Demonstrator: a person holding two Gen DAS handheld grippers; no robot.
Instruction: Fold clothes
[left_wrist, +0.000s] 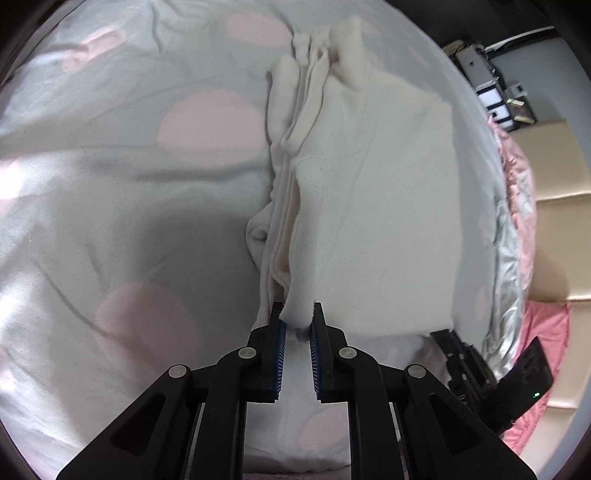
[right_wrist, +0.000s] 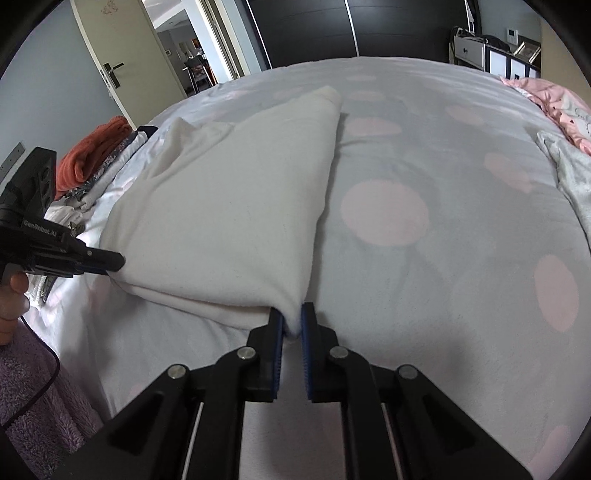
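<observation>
Clearly the cream garment (right_wrist: 229, 206) is soft and light, a fleecy knit that sags and bunches wherever it is not held, so it is best taken by its near corners, where the layers can be pinched together. It lies partly folded on the bed cover (right_wrist: 424, 177), a pale sheet with pink dots, and its long axis runs away from the person toward the far side of the bed, with a loose bundle of folds along one long edge and a bunched tip at the far end. The right gripper (right_wrist: 291, 321) is pinched on the near corner at one side, and the left gripper (left_wrist: 298, 320) is pinched on the other near corner, cloth pressed between the blue pads. Beyond the garment's edge sits a stack of folded clothes (right_wrist: 96, 158), and a pink quilt (right_wrist: 561, 107) lies crumpled at the opposite side.
</observation>
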